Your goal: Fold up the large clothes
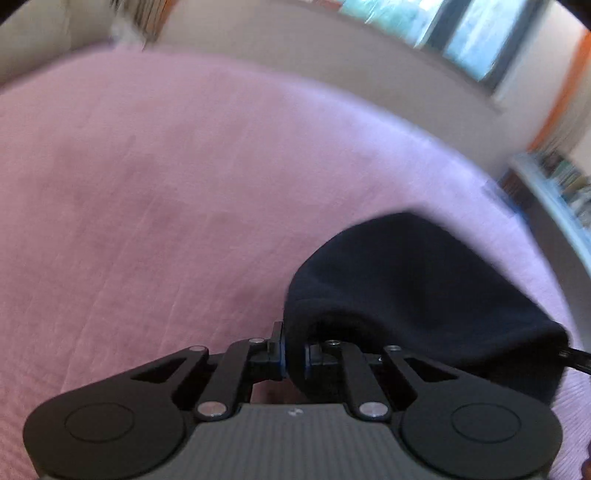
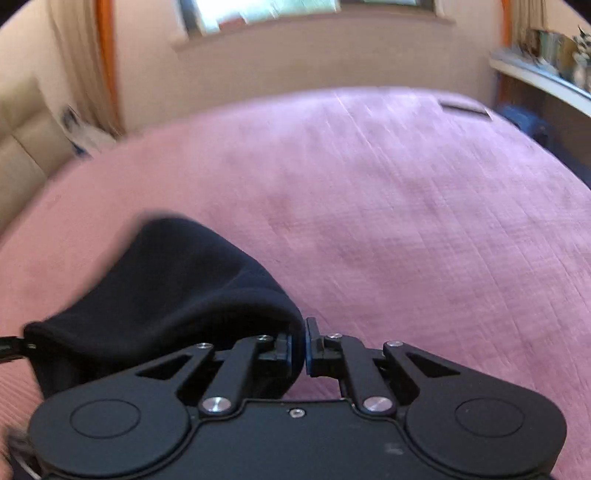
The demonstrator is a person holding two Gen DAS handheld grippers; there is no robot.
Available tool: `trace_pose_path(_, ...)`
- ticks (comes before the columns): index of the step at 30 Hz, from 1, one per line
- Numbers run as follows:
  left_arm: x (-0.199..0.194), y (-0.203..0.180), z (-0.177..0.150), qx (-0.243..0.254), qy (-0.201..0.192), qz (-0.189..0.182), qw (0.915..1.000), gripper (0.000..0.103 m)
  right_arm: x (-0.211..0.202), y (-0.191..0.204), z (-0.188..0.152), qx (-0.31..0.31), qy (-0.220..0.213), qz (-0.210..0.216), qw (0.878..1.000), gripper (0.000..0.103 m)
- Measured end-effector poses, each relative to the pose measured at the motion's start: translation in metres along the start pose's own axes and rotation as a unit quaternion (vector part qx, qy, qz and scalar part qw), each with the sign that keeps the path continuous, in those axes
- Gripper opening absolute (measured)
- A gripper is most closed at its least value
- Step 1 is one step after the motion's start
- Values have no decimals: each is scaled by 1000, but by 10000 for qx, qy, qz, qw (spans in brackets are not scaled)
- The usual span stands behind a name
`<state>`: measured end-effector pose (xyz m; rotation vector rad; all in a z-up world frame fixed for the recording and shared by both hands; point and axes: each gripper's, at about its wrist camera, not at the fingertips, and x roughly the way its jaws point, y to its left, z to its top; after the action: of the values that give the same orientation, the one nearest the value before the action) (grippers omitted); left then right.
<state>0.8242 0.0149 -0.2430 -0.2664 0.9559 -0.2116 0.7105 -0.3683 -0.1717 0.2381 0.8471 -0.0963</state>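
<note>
A dark navy garment (image 1: 413,288) hangs stretched between my two grippers above a pink bed cover (image 1: 147,203). My left gripper (image 1: 294,354) is shut on one end of the garment, which spreads away to the right. In the right wrist view my right gripper (image 2: 298,350) is shut on the other end of the garment (image 2: 173,288), which spreads away to the left. The far tip of each gripper shows at the opposite edge of the cloth, in the left wrist view (image 1: 576,360) and in the right wrist view (image 2: 11,347). Both views are blurred by motion.
The pink bed cover (image 2: 406,221) fills most of both views. A window (image 2: 266,11) sits above the far wall. A shelf with items (image 2: 546,74) stands at the right, a beige headboard (image 2: 22,147) at the left. A small dark object (image 2: 465,109) lies on the bed's far right.
</note>
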Motion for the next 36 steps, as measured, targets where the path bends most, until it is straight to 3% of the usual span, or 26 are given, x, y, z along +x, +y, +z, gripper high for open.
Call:
trace_pose_path(2,22,19,-14,-130,374,-144,9991,19,34,-13,-17,137,626,-109,9979,14)
trace_pose_path(3,18,25,-18,-204,226,-306,9991,20,43,-15,-25,89,740,-78,9972,11)
trace_pose_path(4,13,27,-17,-248,225,-389,9987,21,39,-12,-25,-143,625,-92,9979,12)
trace_pose_path(5,8,28,-16,-224,196,-412,9987,28,34,-10,-22,-314,638,-103,9974,22)
trace_pose_path(6,-1,29,-16,-76,108,-425,9990,37,26,-11,-20,-362,615,-95,9974,42)
trace_pose_path(9,-23,33,-18,327,52,-477,9983,40,-3,-29,-17,-360,552,189,9976,51)
trace_pose_path(11,-40,31,-18,559,62,-536,9970,42,-23,-42,-16,-188,569,432,9973,51)
trace_pose_path(13,-58,28,-16,738,-49,-344,9967,48,-36,-40,-4,-64,358,423,9984,55)
trace_pose_path(15,-75,29,-12,604,-258,-277,9975,52,-39,-30,7,-36,123,586,9982,50)
trace_pose_path(16,-79,30,-9,431,-402,-451,9972,52,-38,-17,14,-110,-40,665,9977,46)
trace_pose_path(18,-78,24,2,145,-634,-970,9932,52,-31,12,24,-399,-223,697,9965,9)
trace_pose_path(19,-72,14,8,162,-690,-1135,9910,52,-20,31,29,-576,-279,671,9957,6)
trace_pose_path(23,-26,-31,27,579,-586,-1410,9866,52,32,69,31,-662,32,701,9953,6)
trace_pose_path(25,11,-30,28,389,-172,-1497,9878,49,54,74,25,-766,303,545,9951,5)
trace_pose_path(26,26,-28,25,409,36,-1321,9904,42,62,71,20,-780,400,448,9951,5)
trace_pose_path(27,39,-23,20,490,209,-1002,9935,17,65,64,16,-738,432,413,9955,4)
trace_pose_path(28,44,-17,16,490,239,-859,9948,7,63,55,13,-686,361,431,9961,4)
trace_pose_path(31,32,12,14,-16,148,-939,9955,7,42,38,16,-532,323,479,9969,8)
trace_pose_path(32,25,14,14,49,28,-847,9964,10,33,30,18,-432,279,667,9964,11)
trace_pose_path(34,6,12,19,282,-288,-846,9956,29,16,21,27,-377,89,972,9945,20)
trace_pose_path(36,-4,4,29,426,-527,-913,9935,51,12,23,39,-534,-89,1057,9929,52)
